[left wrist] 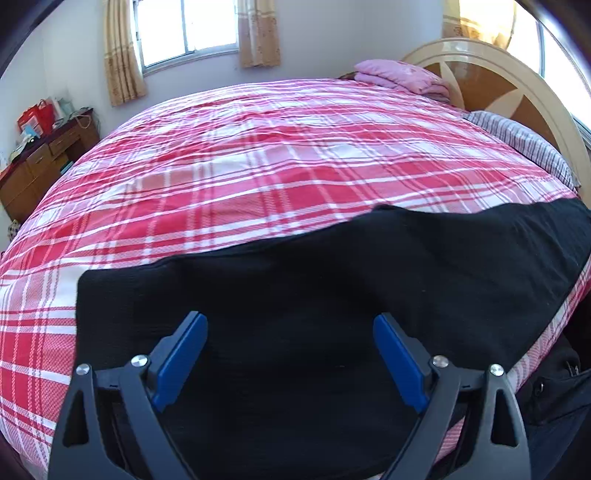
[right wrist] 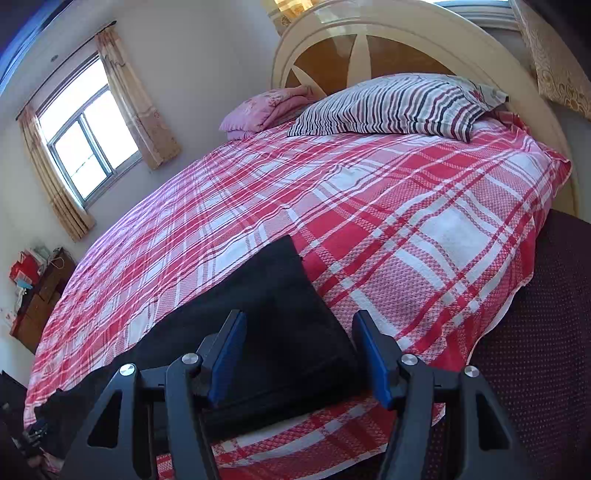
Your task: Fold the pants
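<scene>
Black pants (left wrist: 332,280) lie flat along the near edge of a bed with a red and white plaid cover (left wrist: 258,155). My left gripper (left wrist: 290,325) is open, its blue pads wide apart just above the pants near their left end. In the right wrist view the pants (right wrist: 266,306) show their right end, a straight edge on the plaid cover (right wrist: 424,229). My right gripper (right wrist: 299,326) is open over that end, close to the bed's near edge. Neither gripper holds cloth.
A striped pillow (right wrist: 399,103) and a folded pink blanket (right wrist: 266,107) lie by the arched headboard (right wrist: 369,40). A wooden dresser (left wrist: 40,162) with bags stands at the left wall under a curtained window (left wrist: 188,29). A dark dotted surface (right wrist: 546,332) lies right of the bed.
</scene>
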The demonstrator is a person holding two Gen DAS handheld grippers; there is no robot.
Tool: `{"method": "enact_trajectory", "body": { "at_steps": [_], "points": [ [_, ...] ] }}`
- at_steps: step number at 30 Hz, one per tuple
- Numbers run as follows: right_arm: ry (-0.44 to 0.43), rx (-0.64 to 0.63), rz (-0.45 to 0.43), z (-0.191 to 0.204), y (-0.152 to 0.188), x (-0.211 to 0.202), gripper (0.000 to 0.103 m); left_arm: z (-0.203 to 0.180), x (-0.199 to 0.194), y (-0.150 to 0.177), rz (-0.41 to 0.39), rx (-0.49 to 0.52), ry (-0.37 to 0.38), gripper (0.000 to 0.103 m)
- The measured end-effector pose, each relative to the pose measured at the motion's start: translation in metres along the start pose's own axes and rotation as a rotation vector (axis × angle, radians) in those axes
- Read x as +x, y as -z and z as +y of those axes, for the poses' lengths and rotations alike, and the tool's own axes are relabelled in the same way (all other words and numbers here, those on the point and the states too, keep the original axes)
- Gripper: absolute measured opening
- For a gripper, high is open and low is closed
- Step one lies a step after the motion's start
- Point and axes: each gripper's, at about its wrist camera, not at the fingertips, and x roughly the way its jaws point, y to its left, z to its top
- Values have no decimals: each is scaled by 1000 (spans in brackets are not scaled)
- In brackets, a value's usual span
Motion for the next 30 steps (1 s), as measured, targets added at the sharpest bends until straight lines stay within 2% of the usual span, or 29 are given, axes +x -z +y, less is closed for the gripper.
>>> {"method": "enact_trajectory", "body": {
  "at_steps": [5,8,13,16,20,24,27,28,30],
  "points": [
    [-15,44,-14,-6,0,-4,61,12,-3,-3,-14,-12,-35,94],
    [3,41,-25,-7,1,-7,61,24,-8,-5,-41,-20,-86,94],
    [3,46,-19,-7,4,-8,61,61,-9,-3,-40,-116,-138,97],
    [-23,66,-14,-10,6,-12,61,81,-1,4,-23,-188,-100,97],
    [-37,83,-24,-12,7,-17,61,73,-1,2,-23,-148,-124,99],
    [-17,128,-99,-22,2,-32,61,83,-8,2,-63,-206,-120,99],
    [-36,156,-52,-30,3,-26,61,100,-10,5,-65,-273,-134,100],
    [-37,155,-26,-30,6,-21,61,105,-6,7,-46,-294,-127,100],
    [-19,117,-28,-23,10,-18,61,113,0,12,-32,-334,-101,100]
  ]
}}
